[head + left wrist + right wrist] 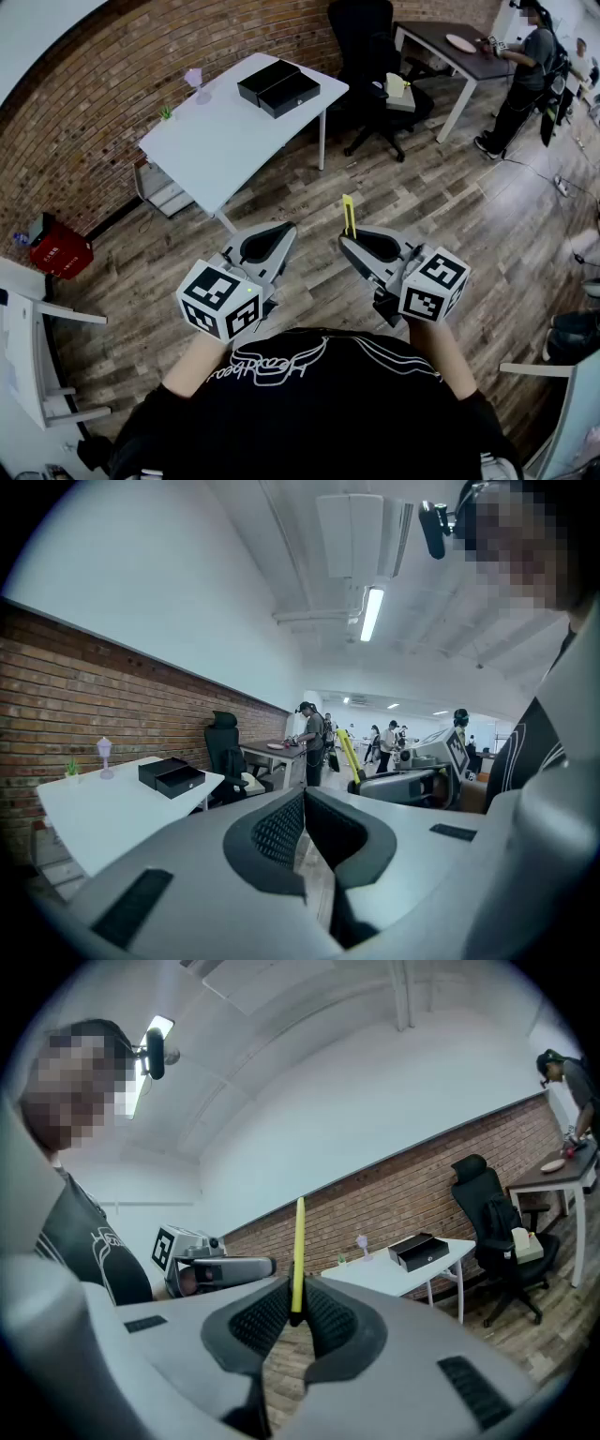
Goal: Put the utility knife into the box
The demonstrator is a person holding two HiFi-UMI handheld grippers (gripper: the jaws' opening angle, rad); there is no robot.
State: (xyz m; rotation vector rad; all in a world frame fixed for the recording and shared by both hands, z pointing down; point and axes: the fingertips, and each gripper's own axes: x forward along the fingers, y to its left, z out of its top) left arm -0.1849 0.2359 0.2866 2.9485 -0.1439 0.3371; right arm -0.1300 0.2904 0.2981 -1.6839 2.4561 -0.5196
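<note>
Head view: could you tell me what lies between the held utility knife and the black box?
In the head view, only bare wooden floor and the white table lie between the utility knife and the box.

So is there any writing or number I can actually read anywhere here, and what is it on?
No text here reads clearly.
Shirt: white script print, too warped to read.
Marker cubes: black-and-white square patterns, no letters or numbers.
</note>
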